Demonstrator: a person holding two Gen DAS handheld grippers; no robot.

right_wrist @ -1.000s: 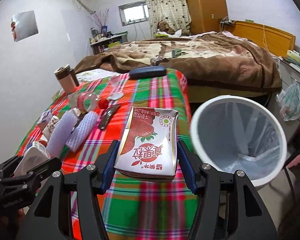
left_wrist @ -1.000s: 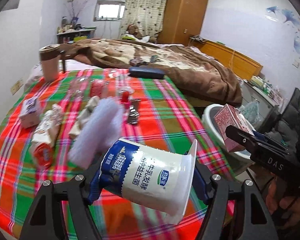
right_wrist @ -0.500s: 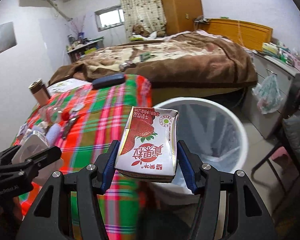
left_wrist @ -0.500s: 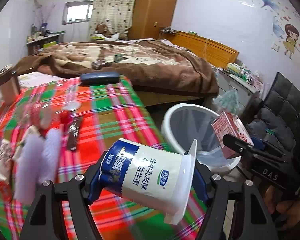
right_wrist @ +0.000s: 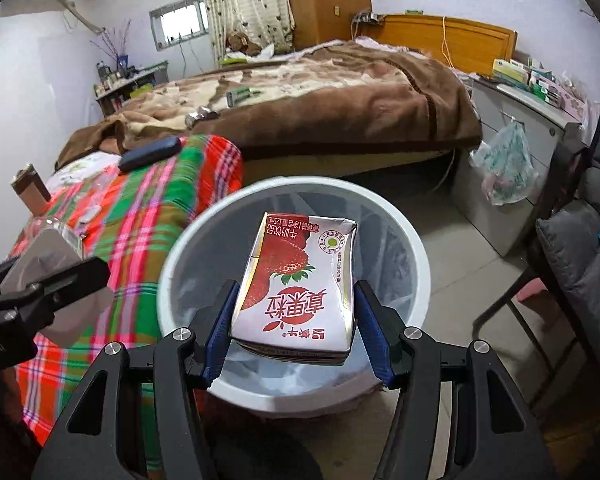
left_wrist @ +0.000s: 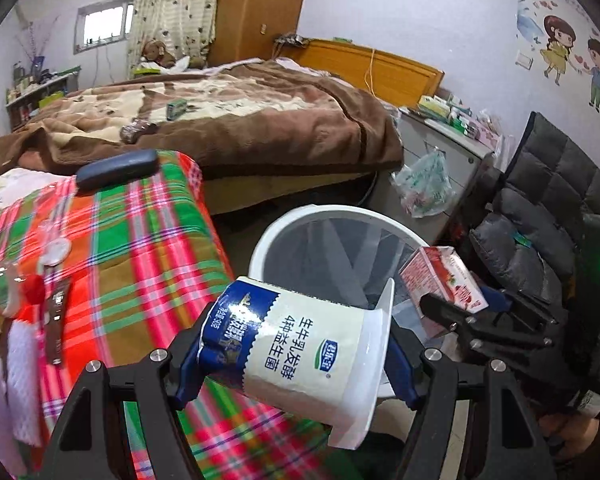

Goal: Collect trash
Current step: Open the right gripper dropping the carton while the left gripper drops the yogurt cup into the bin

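Note:
My left gripper (left_wrist: 296,364) is shut on a white and blue yogurt cup (left_wrist: 300,352), held on its side near the edge of the table and beside the white trash bin (left_wrist: 300,220). My right gripper (right_wrist: 296,332) is shut on a pink strawberry milk carton (right_wrist: 300,284) and holds it right above the open bin (right_wrist: 188,236). The carton also shows in the left wrist view (left_wrist: 439,280), over the bin's right rim. The left gripper with the cup shows at the left of the right wrist view (right_wrist: 48,280).
The table wears a red and green plaid cloth (left_wrist: 132,264) with a dark case (left_wrist: 118,168), a plastic bottle (left_wrist: 4,288) and white wrappers (left_wrist: 20,368). A bed with a brown blanket (right_wrist: 319,92) lies behind. A dark chair (left_wrist: 547,216) and a cabinet (right_wrist: 511,148) stand at the right.
Both grippers have swung right, away from the table toward the bin. The carton now hangs over the bin's opening, and the cup has come close to the bin's rim.

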